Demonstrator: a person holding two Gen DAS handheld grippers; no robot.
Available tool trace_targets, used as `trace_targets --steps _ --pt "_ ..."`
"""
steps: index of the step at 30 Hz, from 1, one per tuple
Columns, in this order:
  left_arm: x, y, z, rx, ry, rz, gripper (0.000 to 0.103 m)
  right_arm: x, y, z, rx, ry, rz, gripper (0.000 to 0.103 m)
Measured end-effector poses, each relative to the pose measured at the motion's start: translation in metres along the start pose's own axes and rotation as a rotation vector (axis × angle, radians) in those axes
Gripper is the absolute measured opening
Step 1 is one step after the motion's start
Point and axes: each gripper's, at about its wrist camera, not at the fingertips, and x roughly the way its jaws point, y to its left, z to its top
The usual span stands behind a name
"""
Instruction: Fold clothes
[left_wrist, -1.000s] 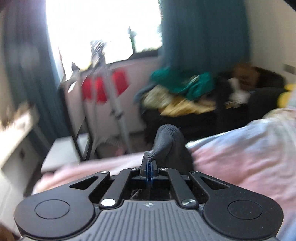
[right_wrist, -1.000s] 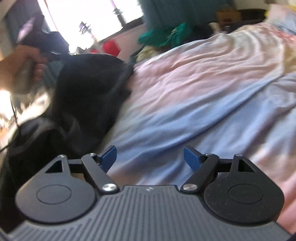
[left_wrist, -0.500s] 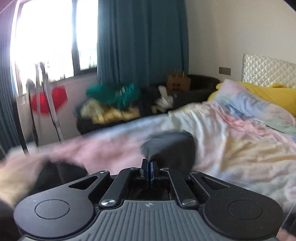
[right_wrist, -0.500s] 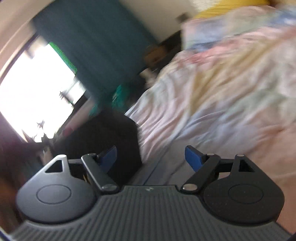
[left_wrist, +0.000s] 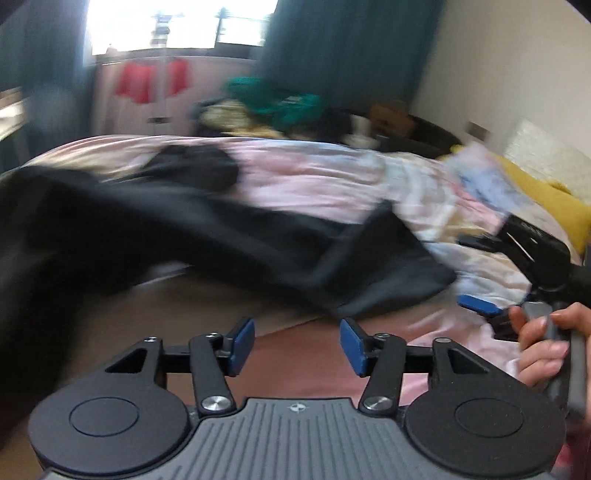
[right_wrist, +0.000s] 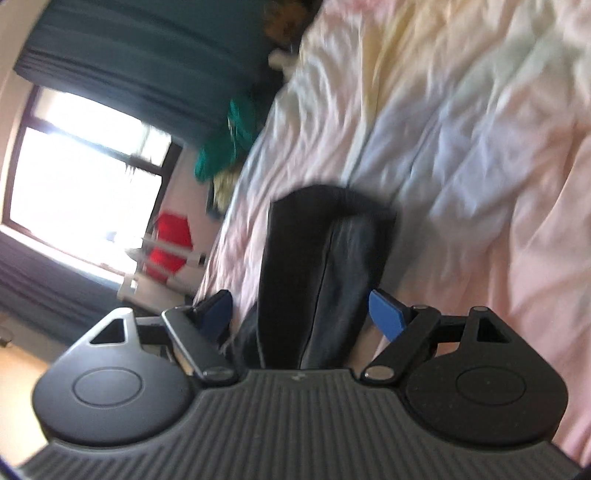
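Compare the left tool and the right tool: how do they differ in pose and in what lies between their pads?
The left tool sits level, with only bedding between its pads; the right tool is rolled sideways, with the black garment running between its pads. Both are open, with blue pads.

The long black cloth garment (left_wrist: 207, 236) looks soft and matt, with a stitched seam along its folded end (right_wrist: 325, 266). The pastel pink and blue cloth bedsheet (left_wrist: 317, 177) is thin, matt and much wrinkled. Both black tongs (left_wrist: 297, 345) (right_wrist: 301, 317) seem matt plastic, with ribbed grey housings, shiny metal rivets and smooth blue pads (left_wrist: 242, 343).
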Motion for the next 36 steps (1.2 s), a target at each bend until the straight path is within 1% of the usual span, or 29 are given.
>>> trace_targets --steps 2,3,4,8,10,12,15,16,18,19,20,21,22,23,24,25,26,29,32,34,35,36 --pt "-0.025 0.033 -0.011 -0.031 -0.024 0.113 0.059 0.006 -0.003 -0.01 0.033 0.047 -0.012 0.084" --pt "-0.035 0.049 -0.018 -0.047 -0.038 0.158 0.059 0.01 -0.004 -0.015 0.046 0.066 -0.021 0.084" --pt "-0.043 0.063 -0.026 -0.072 -0.053 0.187 0.061 0.015 -0.005 -0.019 0.058 0.089 -0.031 0.084" --pt "-0.056 0.109 -0.047 -0.176 -0.099 0.244 0.061 0.035 0.002 -0.035 0.049 0.168 -0.044 0.084" --pt "-0.059 0.13 -0.056 -0.221 -0.116 0.265 0.061 0.045 0.013 -0.042 0.011 0.165 -0.064 0.084" --pt "-0.054 0.14 -0.055 -0.247 -0.1 0.254 0.061 0.055 0.025 -0.048 -0.029 0.148 -0.097 0.084" --pt "-0.049 0.152 -0.056 -0.226 -0.142 0.242 0.061 0.075 0.04 -0.056 -0.092 0.083 -0.177 0.076" --pt "-0.047 0.156 -0.056 -0.227 -0.15 0.235 0.061 0.083 0.042 -0.058 -0.114 0.057 -0.212 0.074" --pt "-0.045 0.165 -0.056 -0.243 -0.162 0.211 0.061 0.093 0.043 -0.064 -0.15 0.009 -0.248 0.072" --pt "-0.044 0.17 -0.054 -0.259 -0.17 0.197 0.061 0.095 0.043 -0.066 -0.163 -0.018 -0.266 0.06" --pt "-0.042 0.173 -0.052 -0.275 -0.178 0.182 0.061 0.096 0.044 -0.067 -0.171 -0.043 -0.288 0.041" --pt "-0.042 0.169 -0.054 -0.295 -0.184 0.166 0.061 0.094 0.044 -0.065 -0.163 -0.058 -0.294 0.032" --pt "-0.043 0.171 -0.055 -0.316 -0.19 0.147 0.061 0.091 0.043 -0.061 -0.141 -0.067 -0.285 0.02" --pt "-0.044 0.174 -0.055 -0.335 -0.196 0.131 0.061 0.088 0.042 -0.056 -0.119 -0.076 -0.277 0.012" --pt "-0.046 0.176 -0.056 -0.353 -0.202 0.117 0.061 0.085 0.041 -0.052 -0.097 -0.085 -0.268 0.01" --pt "-0.048 0.177 -0.056 -0.367 -0.206 0.106 0.061 0.077 0.043 -0.046 -0.1 -0.112 -0.257 0.009" --pt "-0.051 0.178 -0.056 -0.38 -0.211 0.093 0.061 0.066 0.048 -0.038 -0.125 -0.154 -0.245 0.007" --pt "-0.058 0.179 -0.056 -0.41 -0.224 0.064 0.061 0.033 0.06 -0.015 -0.184 -0.272 -0.211 0.007" --pt "-0.065 0.18 -0.055 -0.438 -0.233 0.038 0.061 0.009 0.044 0.013 -0.154 -0.35 -0.249 0.007" --pt "-0.068 0.181 -0.056 -0.46 -0.228 0.015 0.061 0.005 0.02 0.028 -0.149 -0.35 -0.316 0.007" --pt "-0.071 0.181 -0.057 -0.476 -0.226 0.006 0.061 0.005 0.004 0.032 -0.12 -0.33 -0.339 0.007" --pt "-0.074 0.181 -0.058 -0.486 -0.229 0.004 0.061 0.004 -0.013 0.033 -0.06 -0.297 -0.35 0.007"
